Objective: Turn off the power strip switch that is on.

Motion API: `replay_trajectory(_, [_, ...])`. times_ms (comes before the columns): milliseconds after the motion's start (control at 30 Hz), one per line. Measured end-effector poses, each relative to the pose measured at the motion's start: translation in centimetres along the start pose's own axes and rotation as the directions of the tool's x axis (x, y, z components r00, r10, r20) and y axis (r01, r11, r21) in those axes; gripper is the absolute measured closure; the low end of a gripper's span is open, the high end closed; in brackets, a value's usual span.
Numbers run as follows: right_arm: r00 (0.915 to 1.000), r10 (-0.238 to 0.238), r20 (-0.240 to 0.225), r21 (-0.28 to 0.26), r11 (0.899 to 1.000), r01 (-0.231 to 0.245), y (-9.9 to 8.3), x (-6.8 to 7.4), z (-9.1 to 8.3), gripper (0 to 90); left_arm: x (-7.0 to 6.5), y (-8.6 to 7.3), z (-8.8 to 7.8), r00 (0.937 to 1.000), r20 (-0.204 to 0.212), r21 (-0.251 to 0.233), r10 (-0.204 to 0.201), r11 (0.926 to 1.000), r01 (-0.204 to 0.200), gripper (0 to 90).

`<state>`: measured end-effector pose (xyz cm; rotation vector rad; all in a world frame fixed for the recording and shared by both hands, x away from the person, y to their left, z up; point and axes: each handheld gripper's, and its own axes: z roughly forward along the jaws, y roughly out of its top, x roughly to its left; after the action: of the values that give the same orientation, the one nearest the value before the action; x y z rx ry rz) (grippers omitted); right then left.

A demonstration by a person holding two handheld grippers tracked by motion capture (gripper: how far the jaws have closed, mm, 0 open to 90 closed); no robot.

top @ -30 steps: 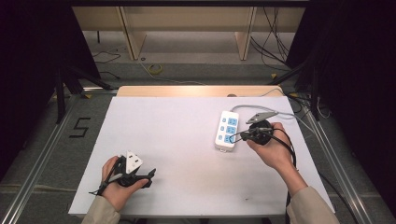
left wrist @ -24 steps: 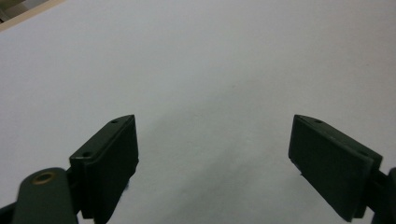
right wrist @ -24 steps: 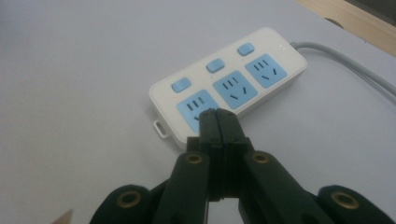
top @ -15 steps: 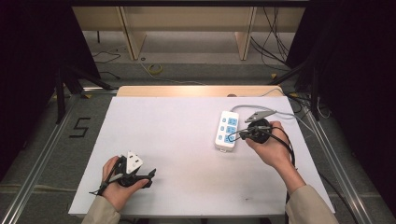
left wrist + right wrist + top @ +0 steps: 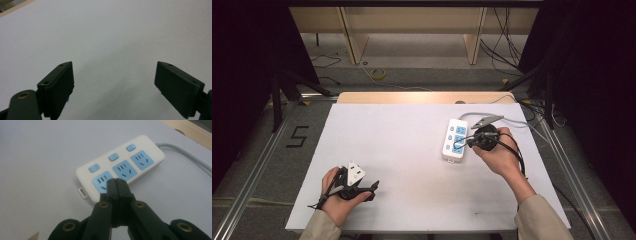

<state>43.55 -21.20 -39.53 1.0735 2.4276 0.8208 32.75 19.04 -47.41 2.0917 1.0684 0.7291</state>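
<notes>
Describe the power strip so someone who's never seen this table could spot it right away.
On the white table, look toward the right side, just ahead of the person's right hand. The power strip lies flat there, with a grey cable running off its far end. It is white, with three blue sockets and three blue buttons.

power strip (image 5: pixel 120 167): 1;
sockets, blue: 3;
switches, blue: 3;
grey cable (image 5: pixel 185 157): 1;
grippers: 2

A flat white rectangular surface (image 5: pixel 412 150) with a pale wooden strip along its far edge carries a white plastic power strip (image 5: pixel 455 140) with blue sockets, its grey cable (image 5: pixel 517 121) trailing off to the right.
</notes>
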Motion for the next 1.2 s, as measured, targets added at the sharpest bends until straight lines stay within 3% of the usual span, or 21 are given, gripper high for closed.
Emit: replay_trajectory(1200, [0.9999,-0.013,-0.01,0.043,0.999,0.013,2.0,0.4,2.3,90.0,-0.1,0.0,0.0,1.0,0.002,0.0,0.001,1.0,-0.001,15.6])
